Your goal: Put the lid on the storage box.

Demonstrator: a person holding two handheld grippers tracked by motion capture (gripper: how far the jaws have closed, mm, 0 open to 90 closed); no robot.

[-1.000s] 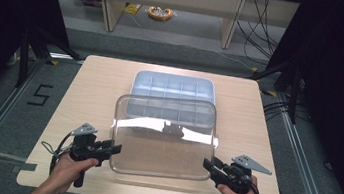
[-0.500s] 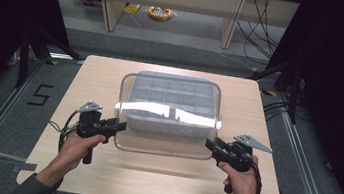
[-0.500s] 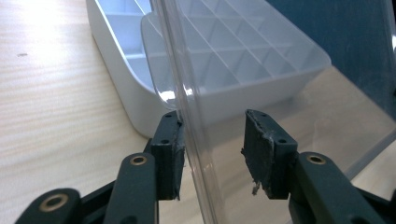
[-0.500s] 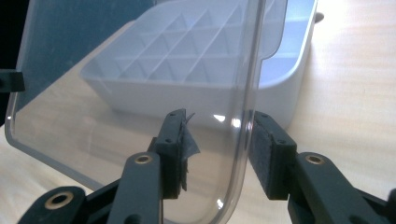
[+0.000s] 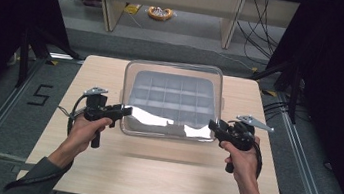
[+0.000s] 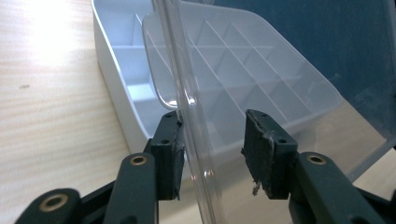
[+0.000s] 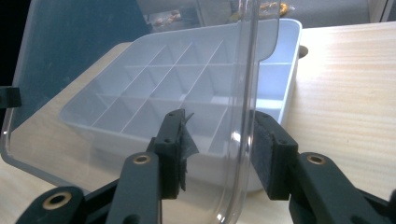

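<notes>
**Lid carried over the tray, not yet seated**

Left claw [image 5: 126, 111] and right claw [image 5: 212, 126] each pinch a side edge of the clear lid [image 5: 168, 129], held tilted above the divided tray [image 5: 170, 94] on the bench [image 5: 159, 176]. Lowering and seating it remain.

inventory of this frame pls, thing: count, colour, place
clear lid: 1, transparent, held up over the tray between both grippers
divided tray: 1, white, on the table's far half, seen through the lid
table: 1, light wood, centre
cables: several, black, floor beyond the table
left gripper: 1, black, on the lid's left rim
right gripper: 1, black, on the lid's right rim
hands: 2, holding the grippers
</notes>
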